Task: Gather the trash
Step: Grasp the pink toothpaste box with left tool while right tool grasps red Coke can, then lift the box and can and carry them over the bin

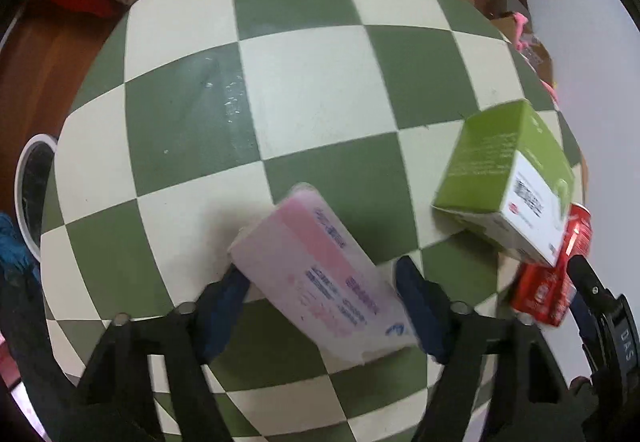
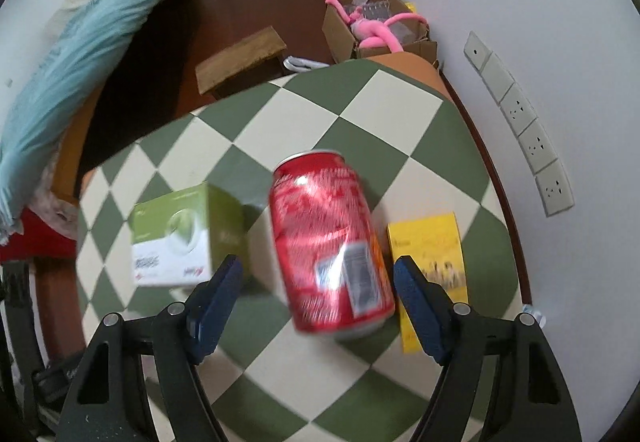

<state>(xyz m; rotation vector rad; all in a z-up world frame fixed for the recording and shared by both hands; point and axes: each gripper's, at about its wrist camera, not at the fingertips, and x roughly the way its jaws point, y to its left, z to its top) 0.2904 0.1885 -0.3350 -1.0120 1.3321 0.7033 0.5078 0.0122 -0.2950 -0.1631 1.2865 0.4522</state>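
On the green-and-cream chequered table (image 1: pixel 300 82) a pink and white box (image 1: pixel 312 262) lies flat and slantwise. My left gripper (image 1: pixel 320 274) points down over it, open, with one finger on each side of the box. A red drinks can (image 2: pixel 332 242) lies on its side between the fingers of my open right gripper (image 2: pixel 318 270), with a gap at the left finger. A green and white box (image 2: pixel 180 230) stands just left of the can. The left wrist view shows that green box (image 1: pixel 492 158) in front of the can (image 1: pixel 548 286).
A flat yellow packet (image 2: pixel 432 250) lies right of the can, near the table's edge and the wall sockets (image 2: pixel 520 122). A white-rimmed round container (image 1: pixel 28 194) sits below the table's left side. Beyond the table are a cardboard box with a pink toy (image 2: pixel 372 30) and blue bedding (image 2: pixel 80 62).
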